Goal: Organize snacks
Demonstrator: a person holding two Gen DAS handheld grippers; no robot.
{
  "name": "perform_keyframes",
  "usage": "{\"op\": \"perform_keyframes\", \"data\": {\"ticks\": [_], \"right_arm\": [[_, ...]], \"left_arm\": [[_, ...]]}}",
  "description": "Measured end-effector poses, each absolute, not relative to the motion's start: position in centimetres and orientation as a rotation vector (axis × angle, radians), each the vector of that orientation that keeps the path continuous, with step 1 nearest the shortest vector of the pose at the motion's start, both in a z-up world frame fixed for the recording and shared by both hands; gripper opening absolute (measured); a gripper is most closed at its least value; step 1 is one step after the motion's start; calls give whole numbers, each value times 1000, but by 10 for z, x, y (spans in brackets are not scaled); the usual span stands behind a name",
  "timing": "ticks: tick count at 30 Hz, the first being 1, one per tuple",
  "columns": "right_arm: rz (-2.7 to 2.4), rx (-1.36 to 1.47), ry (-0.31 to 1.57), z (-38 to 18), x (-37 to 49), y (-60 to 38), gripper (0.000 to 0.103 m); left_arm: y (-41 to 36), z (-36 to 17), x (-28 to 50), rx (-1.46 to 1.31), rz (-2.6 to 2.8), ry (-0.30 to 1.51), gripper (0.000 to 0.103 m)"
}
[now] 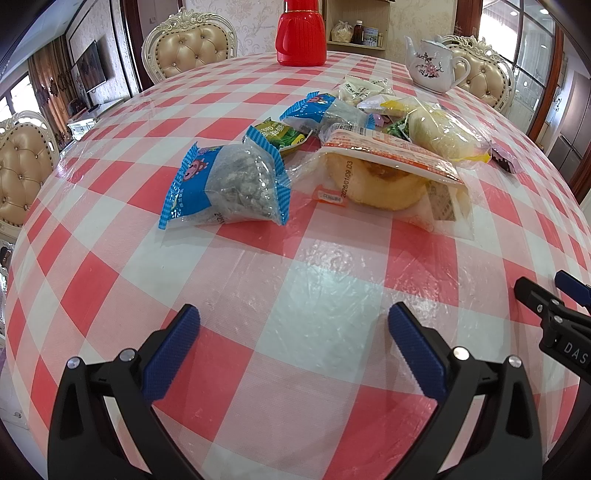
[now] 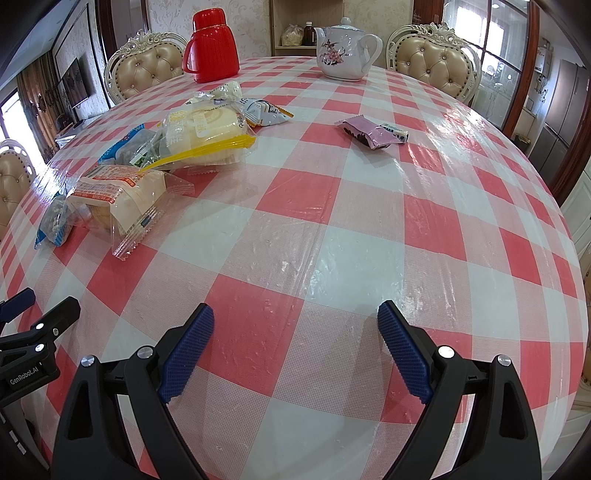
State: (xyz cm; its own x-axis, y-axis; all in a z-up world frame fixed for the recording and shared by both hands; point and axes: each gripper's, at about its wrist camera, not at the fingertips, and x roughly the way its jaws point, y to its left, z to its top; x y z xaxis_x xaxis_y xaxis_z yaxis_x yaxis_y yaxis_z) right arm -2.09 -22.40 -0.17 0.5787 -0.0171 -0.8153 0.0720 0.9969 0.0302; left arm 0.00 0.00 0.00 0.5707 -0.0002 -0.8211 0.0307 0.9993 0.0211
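Much of the snack pile hides itself: in the left wrist view a green packet (image 1: pixel 286 137) shows only a corner between two blue-edged bags, and a purple wrapper (image 1: pixel 504 162) peeks out behind the yellow-trimmed cake pack (image 1: pixel 439 134). The print on the wrappers is too small to read. The red thermos (image 1: pixel 301 35) is cut off at the top there.

The nearer blue bag (image 1: pixel 229 184) holds grey, crumbly pieces behind clear film; the clear orange-printed pack (image 1: pixel 384 173) holds a round sponge cake. From the right wrist view, the purple wrapper (image 2: pixel 371 133) lies well apart from the pile, alone on the surface (image 2: pixel 332 240), with the white teapot (image 2: pixel 345 50) at the far end.

The left gripper (image 1: pixel 293 332) hovers short of the snacks, jaws wide apart and holding nothing. The right gripper (image 2: pixel 295 325) does likewise over bare checked cloth.
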Motion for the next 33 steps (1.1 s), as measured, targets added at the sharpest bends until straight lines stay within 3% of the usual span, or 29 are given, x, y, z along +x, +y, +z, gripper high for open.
{"op": "perform_keyframes", "data": {"ticks": [33], "right_arm": [[-38, 53, 976, -1, -18, -223, 87]], "left_arm": [[1, 0, 2, 46, -37, 982, 102]]}}
